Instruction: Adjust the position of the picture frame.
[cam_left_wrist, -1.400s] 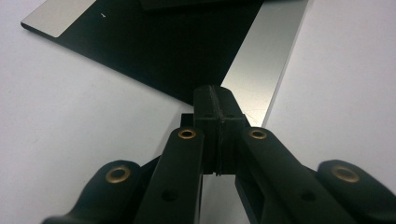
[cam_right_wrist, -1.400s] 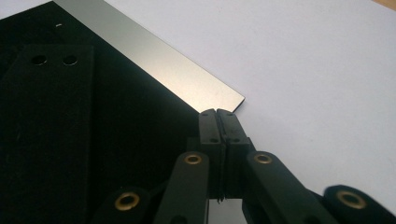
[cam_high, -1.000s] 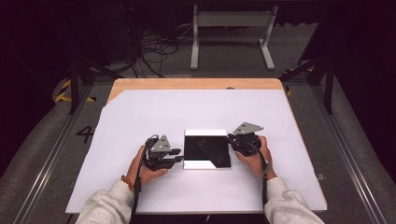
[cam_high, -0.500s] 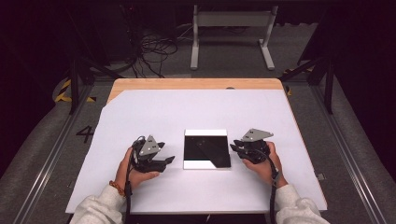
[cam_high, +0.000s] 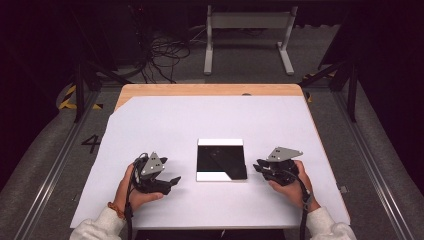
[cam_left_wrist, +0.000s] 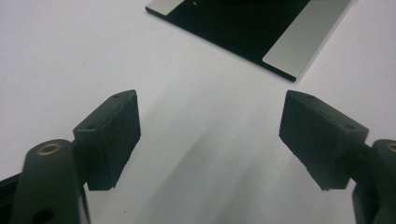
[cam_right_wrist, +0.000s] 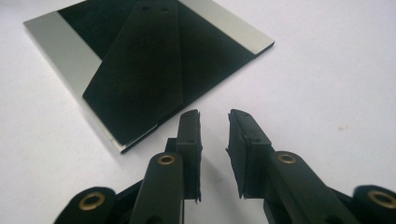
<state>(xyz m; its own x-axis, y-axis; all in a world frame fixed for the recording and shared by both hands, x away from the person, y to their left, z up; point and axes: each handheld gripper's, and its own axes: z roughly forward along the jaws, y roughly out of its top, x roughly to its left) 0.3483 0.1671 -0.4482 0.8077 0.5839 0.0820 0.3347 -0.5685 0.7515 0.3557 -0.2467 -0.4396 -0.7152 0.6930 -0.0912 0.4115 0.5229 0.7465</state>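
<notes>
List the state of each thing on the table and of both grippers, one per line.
Mirror tile: lying flat on the white sheet, touched by neither gripper.
White sheet: spread flat over the wooden tabletop.
Left gripper: jaws wide apart, just been opening, nothing between them.
Right gripper: jaws a narrow gap apart, nothing between them, beside the tile.

Both claws have drawn away from the mirror tile (cam_high: 221, 159): the left claw (cam_high: 173, 181) toward 9 o'clock, its jaws just opening on nothing; the right claw (cam_high: 257, 165) toward 3 o'clock.
</notes>
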